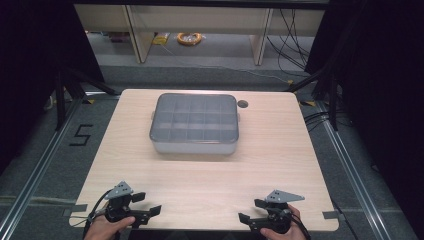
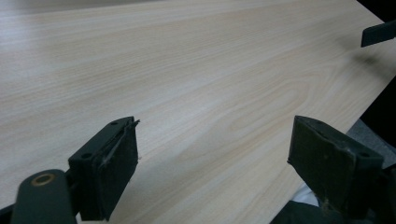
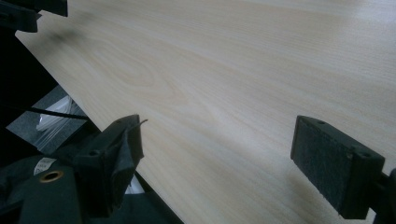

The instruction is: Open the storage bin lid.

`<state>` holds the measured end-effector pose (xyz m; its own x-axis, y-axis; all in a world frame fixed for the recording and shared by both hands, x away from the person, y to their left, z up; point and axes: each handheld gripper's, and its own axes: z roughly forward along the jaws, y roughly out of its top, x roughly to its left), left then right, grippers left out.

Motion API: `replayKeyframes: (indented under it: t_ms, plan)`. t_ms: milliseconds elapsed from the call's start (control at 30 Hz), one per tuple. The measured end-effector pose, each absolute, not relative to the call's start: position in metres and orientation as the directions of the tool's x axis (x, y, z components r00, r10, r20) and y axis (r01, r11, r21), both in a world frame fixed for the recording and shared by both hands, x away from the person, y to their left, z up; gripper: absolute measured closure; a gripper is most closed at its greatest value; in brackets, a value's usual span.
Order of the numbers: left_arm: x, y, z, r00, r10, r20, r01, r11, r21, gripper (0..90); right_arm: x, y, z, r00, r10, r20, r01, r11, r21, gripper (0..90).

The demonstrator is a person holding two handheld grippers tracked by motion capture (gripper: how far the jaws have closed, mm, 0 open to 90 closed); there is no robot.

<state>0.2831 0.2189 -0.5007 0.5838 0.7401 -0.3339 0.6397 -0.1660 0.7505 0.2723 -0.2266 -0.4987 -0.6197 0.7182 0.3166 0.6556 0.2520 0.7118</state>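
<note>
Resting at table edge:
left gripper: seven o'clock, jaws apart, empty
right gripper: five o'clock, jaws apart, empty
lidded grey box: twelve o'clock, well apart

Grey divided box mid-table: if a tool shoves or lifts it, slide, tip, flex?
The compartment box sits low and wide, flat on the table, so it would probably slide, not tip. It looks like rigid plastic, likely stiff and light. Its compartments look empty through the closed translucent lid, though contents are hard to tell.
</note>
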Motion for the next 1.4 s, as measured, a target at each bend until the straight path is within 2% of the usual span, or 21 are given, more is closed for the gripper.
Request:
replayKeyframes:
  t_ms: [133, 233, 333, 367, 400, 433, 467, 500, 667, 767, 800, 833, 867, 900, 967, 1033, 1067, 1167, 1233, 1400]
  plan:
    - [0.284, 0.219, -0.5, 0.579, 0.739, -0.344, 0.644, -0.156, 0.749, 15.2, 0.274, -0.227, -0.501, -0.626, 0.704, 0.336, 0.655, 0.241, 0.716, 17.7]
    - [0.284, 0.219, -0.501, 0.574, 0.737, -0.357, 0.652, -0.148, 0.744, 15.2, 0.273, -0.227, -0.499, -0.587, 0.716, 0.377, 0.689, 0.198, 0.697, 17.6]
    - [0.284, 0.219, -0.501, 0.573, 0.734, -0.365, 0.655, -0.142, 0.742, 15.2, 0.276, -0.23, -0.499, -0.61, 0.708, 0.355, 0.662, 0.21, 0.72, 17.4]
    - [0.284, 0.22, -0.501, 0.573, 0.734, -0.364, 0.655, -0.144, 0.742, 15.2, 0.275, -0.228, -0.498, -0.595, 0.706, 0.385, 0.678, 0.184, 0.712, 17.2]
    - [0.284, 0.22, -0.501, 0.572, 0.734, -0.366, 0.654, -0.14, 0.743, 15.2, 0.277, -0.23, -0.499, -0.608, 0.709, 0.357, 0.658, 0.199, 0.726, 17.0]
    - [0.285, 0.22, -0.5, 0.573, 0.732, -0.37, 0.655, -0.137, 0.743, 15.2, 0.278, -0.229, -0.5, -0.616, 0.688, 0.384, 0.66, 0.184, 0.729, 16.7]
    - [0.285, 0.22, -0.5, 0.572, 0.73, -0.375, 0.657, -0.133, 0.742, 15.2, 0.276, -0.227, -0.498, -0.581, 0.698, 0.418, 0.694, 0.157, 0.703, 16.7]
    - [0.285, 0.22, -0.5, 0.57, 0.729, -0.379, 0.658, -0.128, 0.743, 15.2, 0.279, -0.229, -0.498, -0.609, 0.69, 0.391, 0.667, 0.179, 0.723, 16.7]
    - [0.286, 0.22, -0.5, 0.559, 0.735, -0.383, 0.659, -0.114, 0.743, 15.3, 0.28, -0.225, -0.496, -0.596, 0.682, 0.423, 0.681, 0.151, 0.717, 16.7]
    - [0.287, 0.218, -0.499, 0.572, 0.728, -0.38, 0.651, -0.121, 0.749, 15.3, 0.282, -0.228, -0.495, -0.614, 0.688, 0.386, 0.654, 0.169, 0.738, 16.9]
    - [0.287, 0.217, -0.499, 0.572, 0.727, -0.379, 0.649, -0.119, 0.751, 15.3, 0.282, -0.226, -0.495, -0.6, 0.686, 0.412, 0.668, 0.147, 0.729, 17.0]
    - [0.288, 0.217, -0.499, 0.574, 0.726, -0.378, 0.649, -0.122, 0.751, 15.3, 0.285, -0.228, -0.496, -0.611, 0.697, 0.376, 0.65, 0.17, 0.74, 17.2]
    - [0.289, 0.216, -0.499, 0.576, 0.722, -0.383, 0.649, -0.119, 0.751, 15.4, 0.284, -0.226, -0.495, -0.584, 0.692, 0.423, 0.677, 0.129, 0.724, 17.5]
    - [0.29, 0.215, -0.499, 0.577, 0.722, -0.381, 0.647, -0.12, 0.753, 15.4, 0.288, -0.228, -0.496, -0.611, 0.697, 0.376, 0.644, 0.161, 0.747, 18.0]
    - [0.292, 0.215, -0.499, 0.579, 0.722, -0.379, 0.644, -0.119, 0.755, 15.4, 0.292, -0.228, -0.495, -0.6, 0.701, 0.386, 0.657, 0.157, 0.738, 18.5]
    - [0.295, 0.216, -0.5, 0.569, 0.728, -0.383, 0.647, -0.109, 0.755, 15.6, 0.296, -0.228, -0.494, -0.592, 0.696, 0.406, 0.665, 0.138, 0.734, 19.2]
    - [0.297, 0.216, -0.5, 0.569, 0.727, -0.384, 0.646, -0.108, 0.755, 15.6, 0.3, -0.229, -0.494, -0.61, 0.704, 0.364, 0.637, 0.162, 0.754, 19.5]
    - [0.304, 0.219, -0.5, 0.557, 0.739, -0.38, 0.647, -0.098, 0.756, 15.9, 0.303, -0.225, -0.491, -0.588, 0.706, 0.395, 0.662, 0.14, 0.736, 20.3]
    - [0.31, 0.22, -0.5, 0.553, 0.743, -0.378, 0.644, -0.093, 0.759, 15.9, 0.309, -0.226, -0.492, -0.615, 0.7, 0.362, 0.635, 0.167, 0.754, 20.5]
    - [0.323, 0.224, -0.502, 0.541, 0.753, -0.375, 0.649, -0.09, 0.756, 16.1, 0.314, -0.224, -0.491, -0.604, 0.714, 0.354, 0.636, 0.165, 0.753, 21.3]
